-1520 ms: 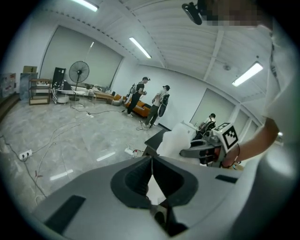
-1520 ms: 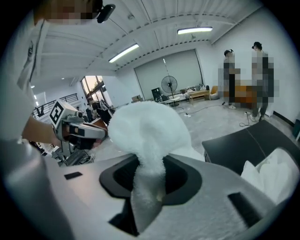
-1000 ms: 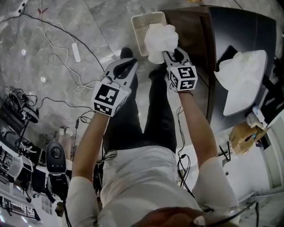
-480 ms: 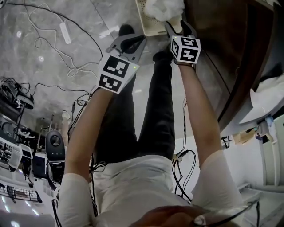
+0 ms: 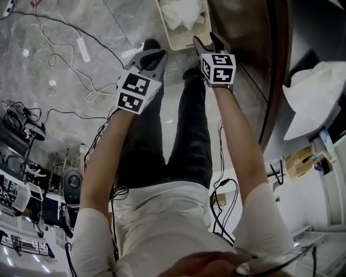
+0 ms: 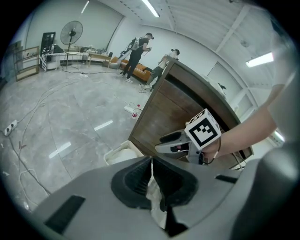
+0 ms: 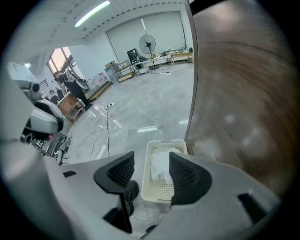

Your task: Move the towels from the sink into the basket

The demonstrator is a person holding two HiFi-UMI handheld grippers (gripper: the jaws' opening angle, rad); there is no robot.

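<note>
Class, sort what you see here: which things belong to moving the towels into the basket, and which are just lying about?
Belong to the job: basket, towel in it, white towel on the counter, right gripper, left gripper.
Lying about: power strip, floor cables, standing fan.

A white short-sleeved shirt (image 5: 162, 216) and dark trousers (image 5: 184, 130) are worn, and a black shoe (image 5: 152, 44) is seen just beyond the left gripper (image 5: 157, 54). The left gripper and the right gripper (image 5: 207, 40) are both moulded in grey, with black ribbed pads (image 7: 123, 171). Behind each pair of jaws a cube (image 5: 133, 92) with black-and-white square markers is mounted.
</note>
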